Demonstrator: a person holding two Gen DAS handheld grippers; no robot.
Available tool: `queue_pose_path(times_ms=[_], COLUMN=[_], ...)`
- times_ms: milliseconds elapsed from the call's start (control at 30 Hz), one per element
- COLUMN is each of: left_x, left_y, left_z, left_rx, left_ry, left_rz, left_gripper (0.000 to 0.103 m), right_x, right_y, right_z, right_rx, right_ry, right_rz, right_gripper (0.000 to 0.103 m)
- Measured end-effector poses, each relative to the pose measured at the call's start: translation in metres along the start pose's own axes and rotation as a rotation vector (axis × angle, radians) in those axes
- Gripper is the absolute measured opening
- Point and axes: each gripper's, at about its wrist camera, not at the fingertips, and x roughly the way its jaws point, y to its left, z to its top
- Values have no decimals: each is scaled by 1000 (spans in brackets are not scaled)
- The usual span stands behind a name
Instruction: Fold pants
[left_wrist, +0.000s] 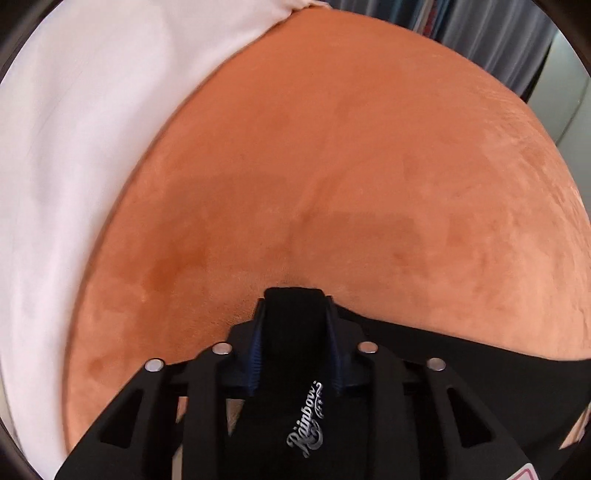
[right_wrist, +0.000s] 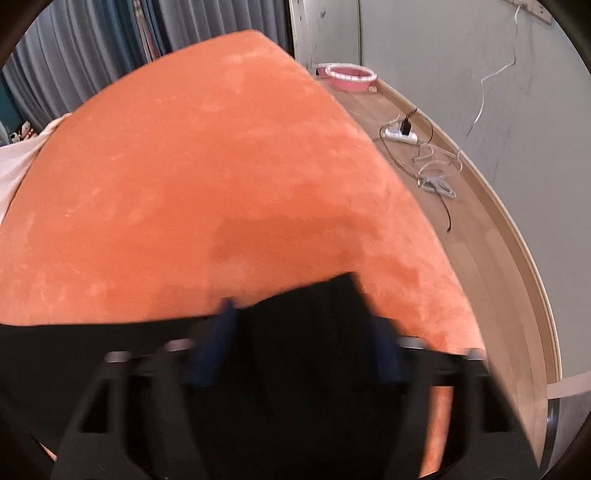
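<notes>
Left claw (left_wrist: 294, 317): a black two-finger claw with dark blue ribbed pads (left_wrist: 255, 360), seen along its fingers in the left wrist view; the jaws are drawn in onto a strip of black fabric (left_wrist: 295, 369) that fills the gap between them.
Left claw frame: black linkage arms with four silver pins are spread symmetrically to either side of the fingers.
Right claw (right_wrist: 299, 314): a black two-finger claw with dark blue pads (right_wrist: 216, 343), rendered blurred in the right wrist view; the jaws are closed in against the black fabric (right_wrist: 303, 350) packed between them.
Right claw pose: it is tilted slightly, its right side sitting lower in the view.
</notes>
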Motion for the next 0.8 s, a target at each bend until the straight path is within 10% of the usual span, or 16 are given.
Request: queue_pose_path(times_ms=[267,467,800], left_x=[-138,-232,-153], left_y=[15,48,101], left_z=[-56,-165,-291], left_rx=[83,151,114], left_ry=[-199,-239,-17], left_rz=[-160,-219,-63], left_gripper=[20,15,18], right_x=[-129,-257,-229], right_y=[34,29,-32], right_z=[-20,-100,-257], right_rx=[-100,-232,-325], right_ry=[-214,-367,-148], right_rz=[61,142,61], right_gripper=[10,10,12])
